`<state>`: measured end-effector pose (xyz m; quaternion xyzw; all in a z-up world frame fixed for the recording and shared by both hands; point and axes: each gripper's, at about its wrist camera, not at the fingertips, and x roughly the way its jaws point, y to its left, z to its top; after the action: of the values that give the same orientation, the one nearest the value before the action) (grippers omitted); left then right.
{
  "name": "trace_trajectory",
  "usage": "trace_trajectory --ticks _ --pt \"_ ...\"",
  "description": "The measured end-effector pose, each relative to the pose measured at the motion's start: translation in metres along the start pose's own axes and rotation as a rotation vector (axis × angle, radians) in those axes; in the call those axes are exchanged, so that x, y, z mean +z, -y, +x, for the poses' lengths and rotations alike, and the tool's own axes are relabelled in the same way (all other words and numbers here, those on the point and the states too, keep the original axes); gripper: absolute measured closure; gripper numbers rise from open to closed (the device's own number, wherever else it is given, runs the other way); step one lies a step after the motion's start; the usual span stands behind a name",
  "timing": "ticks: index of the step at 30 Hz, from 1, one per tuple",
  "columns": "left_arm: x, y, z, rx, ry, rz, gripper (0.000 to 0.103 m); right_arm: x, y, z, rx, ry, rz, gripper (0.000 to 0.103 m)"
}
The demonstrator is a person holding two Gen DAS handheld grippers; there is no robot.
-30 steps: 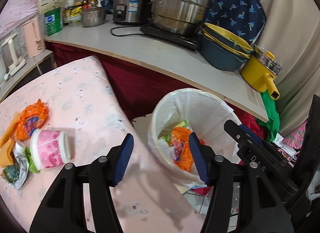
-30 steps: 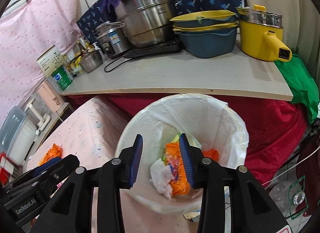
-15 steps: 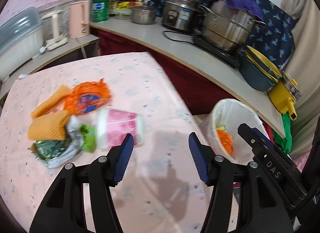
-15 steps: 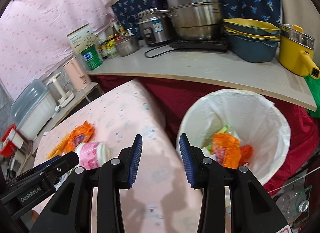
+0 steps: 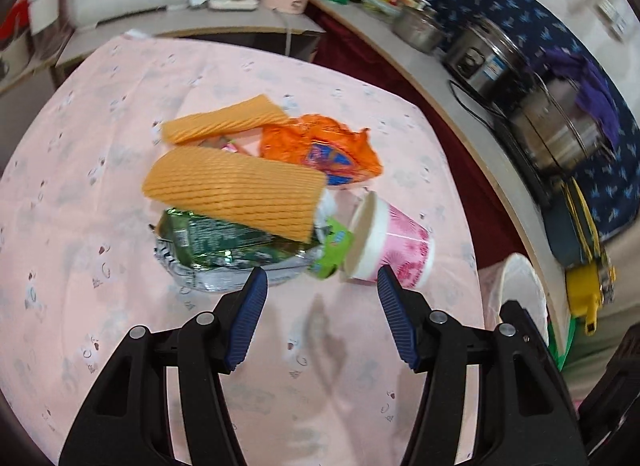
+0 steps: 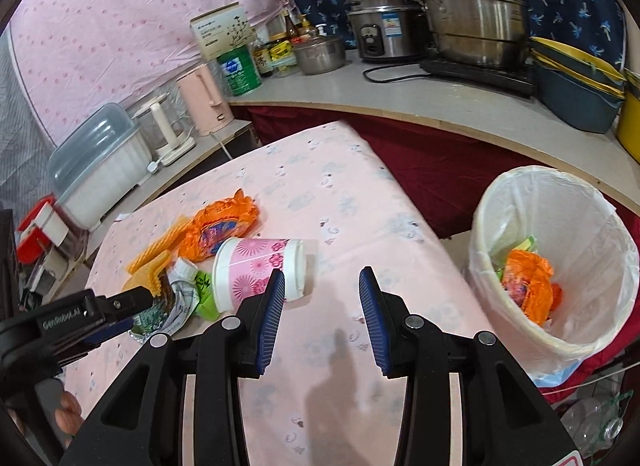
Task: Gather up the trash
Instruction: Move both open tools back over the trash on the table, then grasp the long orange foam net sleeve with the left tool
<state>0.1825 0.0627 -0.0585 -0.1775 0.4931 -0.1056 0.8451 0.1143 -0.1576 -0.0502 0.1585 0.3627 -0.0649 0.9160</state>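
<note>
i see the lined trash bin holding an orange wrapper; pink cup lies sideways on the counter. my left gripper and right gripper are both wide, holding nothing.

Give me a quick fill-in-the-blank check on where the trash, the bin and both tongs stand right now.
1. The pink paper cup lies on its ____ on the table.
2. Both the left tongs and the right tongs are ____ and hold nothing.
3. The white-lined trash bin already holds a crumpled wrapper coloured ____.
4. On the table, the larger ridged orange piece rests partly on top of the ____ foil packet.

Missing words: side; open; orange; green
</note>
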Motion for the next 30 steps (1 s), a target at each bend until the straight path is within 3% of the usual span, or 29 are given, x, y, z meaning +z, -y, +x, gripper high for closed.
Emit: trace_trajectory --ticks 8,16,18,21,23,30 --pt "0.021 -0.028 0.02 -0.03 -0.036 -0.175 0.049 0.001 -0.008 0.019 0.009 -0.027 -0.011 0.065" --pt "0.037 -0.043 0.044 0.004 -0.072 -0.279 0.05 0.005 -0.011 0.033 0.019 -0.045 -0.018 0.065" --pt "0.039 -0.044 0.046 0.001 -0.075 -0.278 0.057 0.006 -0.014 0.035 0.021 -0.046 -0.023 0.065" --pt "0.041 -0.041 0.044 -0.039 -0.065 -0.253 0.078 0.006 -0.019 0.038 0.028 -0.05 -0.031 0.065" --pt "0.042 -0.038 0.042 -0.043 -0.063 -0.228 0.099 0.006 -0.023 0.039 0.035 -0.054 -0.035 0.065" --pt "0.04 -0.04 0.025 -0.079 -0.055 -0.174 0.099 0.004 -0.045 0.041 0.06 -0.061 -0.069 0.065"
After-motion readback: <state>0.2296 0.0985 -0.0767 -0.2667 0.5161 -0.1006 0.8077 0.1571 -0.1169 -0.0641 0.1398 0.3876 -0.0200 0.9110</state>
